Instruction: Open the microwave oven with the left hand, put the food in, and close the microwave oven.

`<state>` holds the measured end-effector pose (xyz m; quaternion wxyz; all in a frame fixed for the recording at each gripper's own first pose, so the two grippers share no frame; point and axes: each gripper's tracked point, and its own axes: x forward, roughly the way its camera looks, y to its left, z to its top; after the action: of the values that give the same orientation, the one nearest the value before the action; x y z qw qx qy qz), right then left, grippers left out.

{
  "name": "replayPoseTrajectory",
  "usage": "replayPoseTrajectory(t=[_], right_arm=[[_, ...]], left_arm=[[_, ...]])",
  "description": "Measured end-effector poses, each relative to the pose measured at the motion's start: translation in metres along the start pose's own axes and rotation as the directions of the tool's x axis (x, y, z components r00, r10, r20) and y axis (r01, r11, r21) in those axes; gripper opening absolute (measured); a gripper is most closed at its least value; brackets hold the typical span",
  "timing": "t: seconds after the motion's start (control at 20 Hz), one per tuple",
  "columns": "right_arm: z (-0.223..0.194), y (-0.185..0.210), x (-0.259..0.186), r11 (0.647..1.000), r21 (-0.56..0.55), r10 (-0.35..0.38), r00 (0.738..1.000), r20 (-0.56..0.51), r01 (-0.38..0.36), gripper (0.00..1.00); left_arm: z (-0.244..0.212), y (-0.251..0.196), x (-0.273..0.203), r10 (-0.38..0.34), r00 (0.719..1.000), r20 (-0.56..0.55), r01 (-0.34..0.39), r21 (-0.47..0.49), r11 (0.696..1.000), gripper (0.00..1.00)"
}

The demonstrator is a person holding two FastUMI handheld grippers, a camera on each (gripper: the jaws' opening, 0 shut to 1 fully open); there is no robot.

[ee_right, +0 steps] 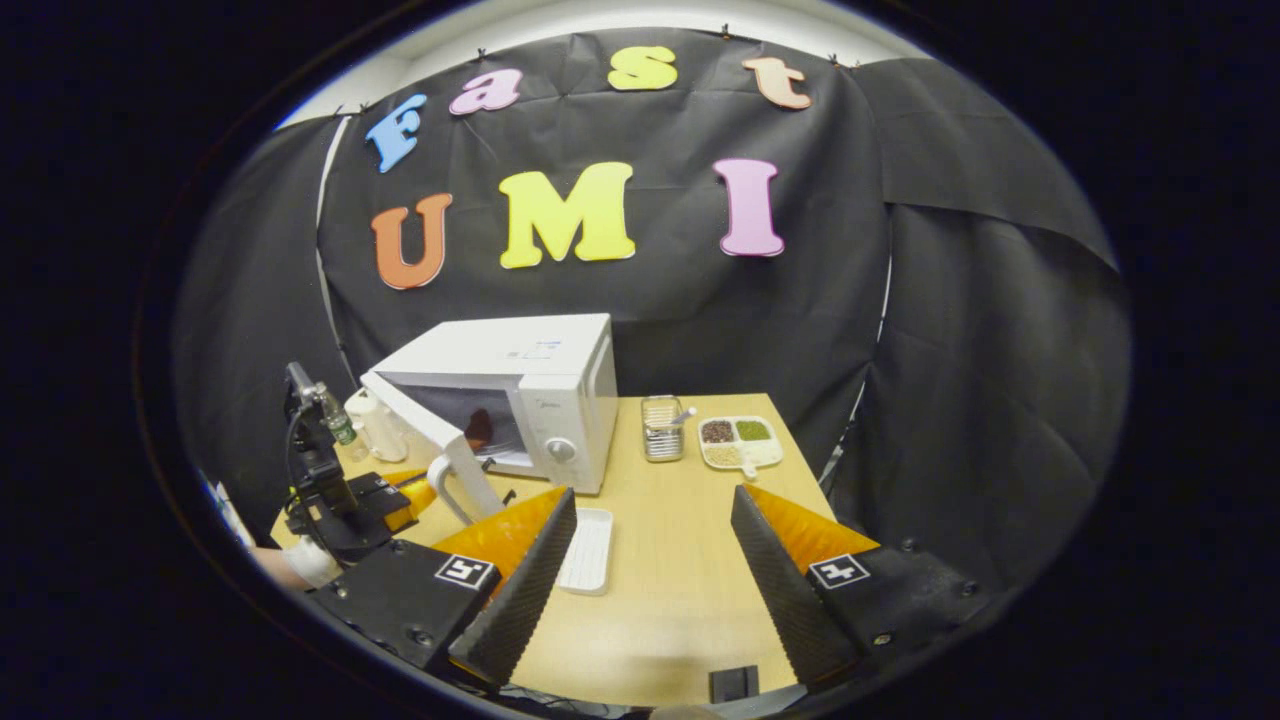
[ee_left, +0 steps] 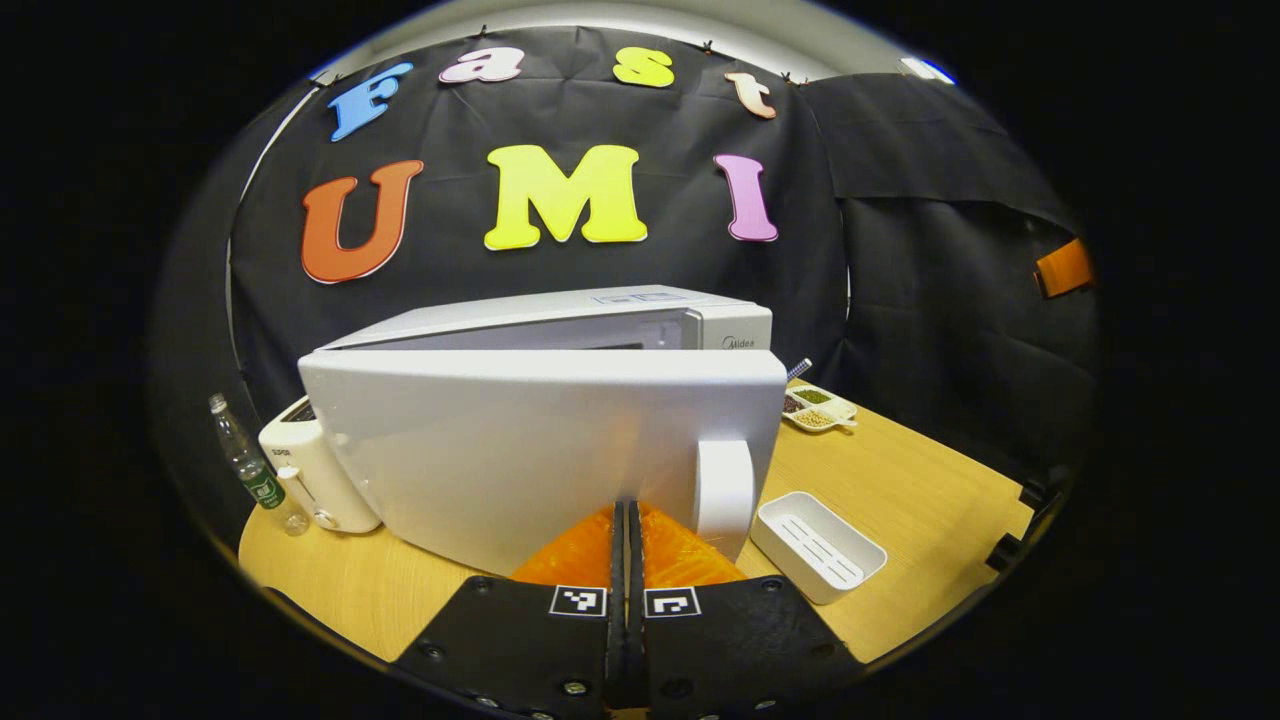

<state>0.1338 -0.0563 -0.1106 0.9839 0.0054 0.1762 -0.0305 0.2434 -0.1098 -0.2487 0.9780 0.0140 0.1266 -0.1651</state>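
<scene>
Left hand-held gripper (ee_left: 627, 520) closed — microwave (ee_left: 600, 330) marked "Midea".

Glossy white plastic-looking microwave oven (ee_right: 520, 385); matt pale wood-grain tabletop (ee_right: 680, 560); smooth white plastic tray (ee_left: 818, 545); clear plastic bottle (ee_left: 250, 470).

The right claw (ee_right: 640, 570) hangs spread wide above the wooden tabletop (ee_right: 680, 560). Beyond it the microwave oven (ee_right: 540, 400) stands with its door (ee_right: 435, 440) swung partly open, the left claw (ee_right: 415, 490) just beside the door.
</scene>
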Motion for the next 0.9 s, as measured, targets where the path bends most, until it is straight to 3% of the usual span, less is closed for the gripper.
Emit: replayPoseTrajectory(t=[0.05,0.1,0.15,0.6,0.9], right_arm=[[0.0,-0.007,0.002,1.0,0.002,-0.004,1.0,-0.003,0.004,0.99],[-0.001,-0.015,0.004,1.0,0.006,-0.008,1.0,-0.008,0.008,0.99],[-0.003,-0.021,0.007,1.0,0.007,-0.008,1.0,-0.013,0.008,0.99],[-0.004,-0.054,0.031,1.0,0.01,-0.006,0.999,-0.043,0.006,0.99],[-0.002,-0.059,0.04,1.0,0.005,0.01,0.999,-0.051,-0.009,0.99]], left_arm=[[0.001,-0.002,0.007,0.001,1.0,-0.003,-0.001,-0.007,1.0,0.0],[0.001,-0.005,0.014,0.001,1.0,-0.005,-0.001,-0.02,1.0,0.11],[0.005,-0.008,0.021,0.004,1.0,-0.002,-0.004,-0.02,1.0,0.0],[0.027,-0.005,0.08,0.05,0.999,0.004,-0.05,-0.019,0.999,0.0],[0.027,-0.002,0.086,0.073,0.997,-0.003,-0.073,-0.042,0.996,0.0]])
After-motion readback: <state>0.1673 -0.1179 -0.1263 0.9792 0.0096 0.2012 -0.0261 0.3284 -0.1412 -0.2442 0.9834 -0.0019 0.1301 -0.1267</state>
